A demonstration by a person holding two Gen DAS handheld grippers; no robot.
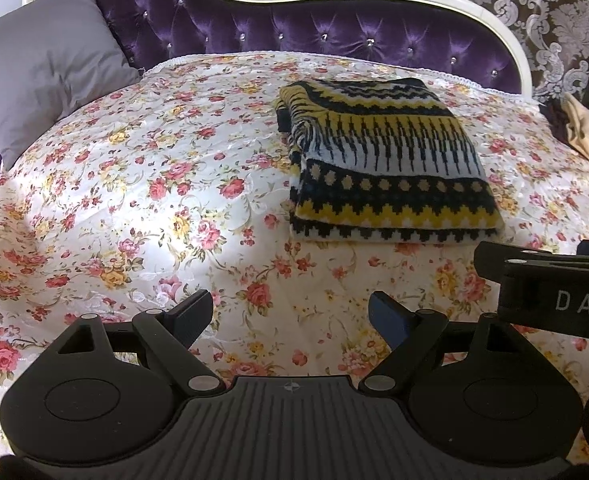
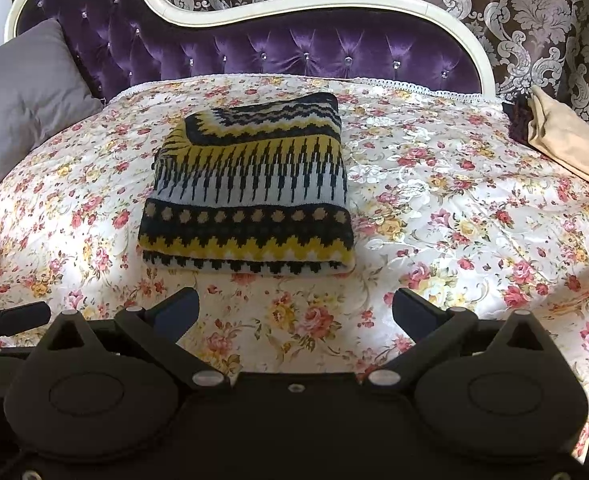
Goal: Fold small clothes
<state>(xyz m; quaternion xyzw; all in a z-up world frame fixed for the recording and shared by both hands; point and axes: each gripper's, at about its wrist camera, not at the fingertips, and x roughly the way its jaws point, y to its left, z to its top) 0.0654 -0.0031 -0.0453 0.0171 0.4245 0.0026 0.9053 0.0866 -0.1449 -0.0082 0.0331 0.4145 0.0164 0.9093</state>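
Note:
A knitted garment (image 1: 382,160) in yellow, black and white bands lies folded into a neat rectangle on the floral bedspread (image 1: 154,200). In the right wrist view the same folded garment (image 2: 250,196) sits just ahead and left of centre. My left gripper (image 1: 290,312) hovers over the bedspread in front of the garment, open, with nothing between its fingers. My right gripper (image 2: 296,306) is also open and holds nothing, a short way in front of the garment's near edge. The right gripper's body (image 1: 554,292) shows at the right of the left wrist view.
A grey pillow (image 1: 42,68) leans at the left against the purple tufted headboard (image 1: 334,36). A beige cloth (image 2: 566,136) over a dark item lies at the far right edge of the bedspread (image 2: 454,200). Patterned curtains (image 2: 534,8) hang behind.

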